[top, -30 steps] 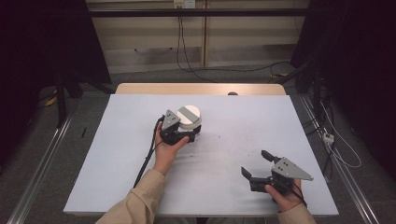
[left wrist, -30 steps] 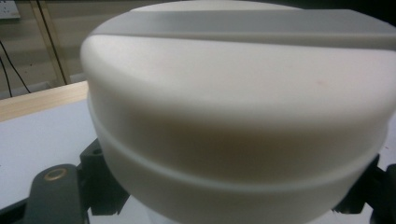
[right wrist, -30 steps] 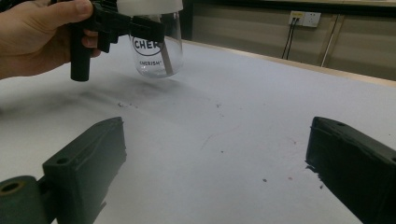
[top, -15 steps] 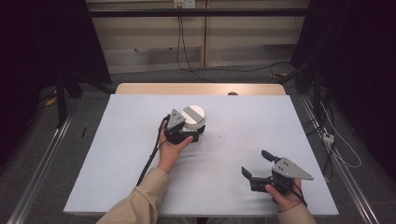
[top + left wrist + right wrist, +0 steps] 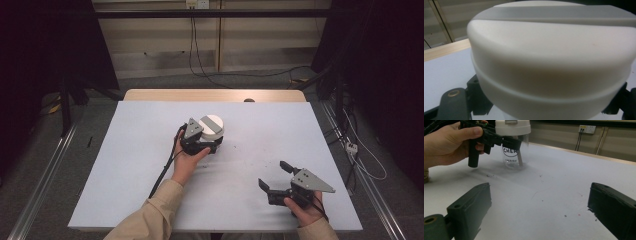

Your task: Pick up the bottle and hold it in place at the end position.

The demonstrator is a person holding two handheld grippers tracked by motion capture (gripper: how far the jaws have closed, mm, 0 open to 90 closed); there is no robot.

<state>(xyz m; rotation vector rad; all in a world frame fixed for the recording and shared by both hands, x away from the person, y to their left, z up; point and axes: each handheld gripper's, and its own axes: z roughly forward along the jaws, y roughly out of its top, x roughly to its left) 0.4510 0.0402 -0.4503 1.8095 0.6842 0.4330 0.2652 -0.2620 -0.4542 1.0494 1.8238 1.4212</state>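
Gripping the cup (image 5: 514,147) mid-desk, left gripper (image 5: 202,142) clamps just under its lid (image 5: 549,50).
Right gripper (image 5: 280,187) waits wide open near the desk's front right corner; next likely needs a lid twist.

The white surface (image 5: 140,150) spreads beneath both hand-held grippers, with small dark specks (image 5: 540,176) between them. Beyond the left hand-held gripper runs a wooden edge (image 5: 215,95), then a wall with cables (image 5: 192,50) and a socket (image 5: 586,129).
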